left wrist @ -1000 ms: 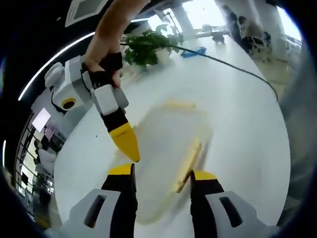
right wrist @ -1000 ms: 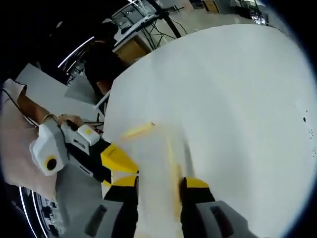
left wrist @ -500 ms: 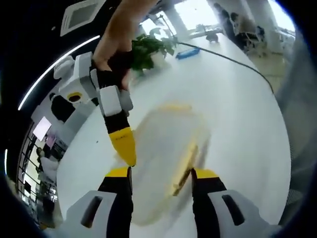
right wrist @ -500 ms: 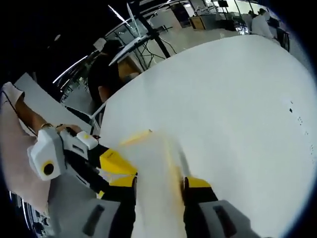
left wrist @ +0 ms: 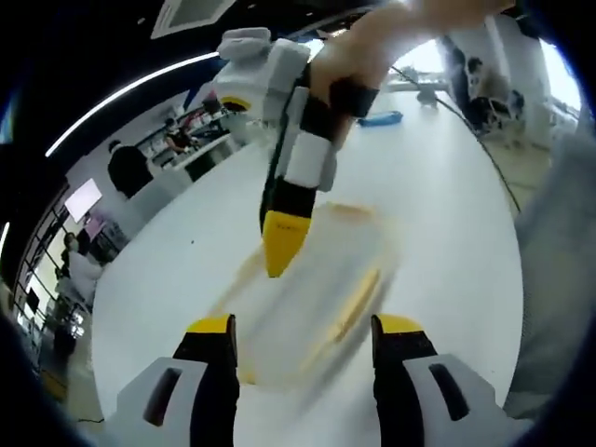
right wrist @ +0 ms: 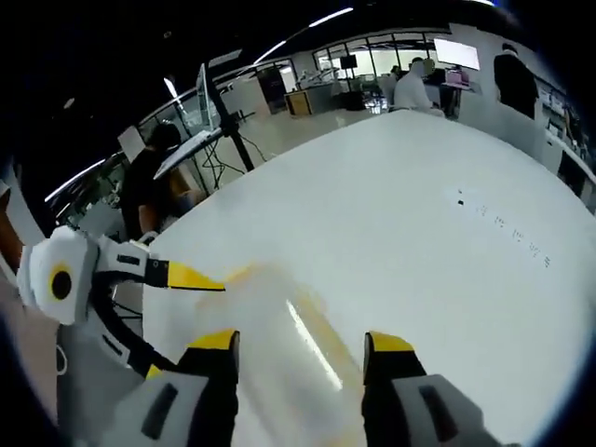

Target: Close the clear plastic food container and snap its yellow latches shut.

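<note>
The clear plastic container (left wrist: 312,293) lies blurred on the white table (left wrist: 186,251), just beyond my left gripper (left wrist: 305,328), whose yellow-tipped jaws stand wide apart and open. A yellow latch (left wrist: 358,303) runs along its right side. My right gripper (left wrist: 280,251) hangs from a hand above the container's far left part, tip pointing down. In the right gripper view the container (right wrist: 279,326) lies between the spread jaws of my right gripper (right wrist: 300,343), which is open. My left gripper (right wrist: 191,277) reaches in from the left at the container's edge.
The white table (right wrist: 419,261) stretches far ahead with small dark marks (right wrist: 461,198). A blue object (left wrist: 377,119) and a black cable (left wrist: 480,144) lie at the far end. People, desks and a stand (right wrist: 223,121) surround the table.
Both cameras have swung. In the left gripper view the right gripper has lifted from the container's near left edge toward its middle. The right gripper's jaws stand wider apart than before.
</note>
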### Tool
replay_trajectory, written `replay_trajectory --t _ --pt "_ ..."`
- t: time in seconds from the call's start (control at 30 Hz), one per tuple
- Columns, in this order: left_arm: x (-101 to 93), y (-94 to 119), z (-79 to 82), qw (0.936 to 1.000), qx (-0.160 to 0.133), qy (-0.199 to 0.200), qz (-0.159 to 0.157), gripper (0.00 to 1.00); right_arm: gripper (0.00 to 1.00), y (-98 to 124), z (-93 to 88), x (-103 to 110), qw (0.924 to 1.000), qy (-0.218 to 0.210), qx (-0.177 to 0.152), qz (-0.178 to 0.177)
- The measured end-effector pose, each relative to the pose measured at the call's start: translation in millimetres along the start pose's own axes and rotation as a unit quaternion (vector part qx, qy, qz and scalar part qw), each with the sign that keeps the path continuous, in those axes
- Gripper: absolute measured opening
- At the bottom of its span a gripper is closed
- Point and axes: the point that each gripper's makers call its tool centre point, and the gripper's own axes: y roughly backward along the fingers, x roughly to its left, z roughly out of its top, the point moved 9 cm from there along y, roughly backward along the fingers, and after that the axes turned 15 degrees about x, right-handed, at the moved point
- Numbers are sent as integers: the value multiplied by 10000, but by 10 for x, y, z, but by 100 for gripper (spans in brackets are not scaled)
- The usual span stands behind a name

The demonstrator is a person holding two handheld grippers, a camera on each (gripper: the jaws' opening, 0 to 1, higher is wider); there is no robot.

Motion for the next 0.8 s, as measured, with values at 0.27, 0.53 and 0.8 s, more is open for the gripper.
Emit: replay_trajectory --t 0.27,0.53,0.8 --pt "166 97 -50 9983 -146 567 -76 56 52 141 -133 102 9982 -421 -328 -260" --pt "305 75 -120 9922 -185 1204 -256 54 51 213 -356 160 9954 -730 -336 -517" --pt "389 -4 -179 9812 -126 1888 -386 54 48 234 -550 183 9899 -1134 -494 -699"
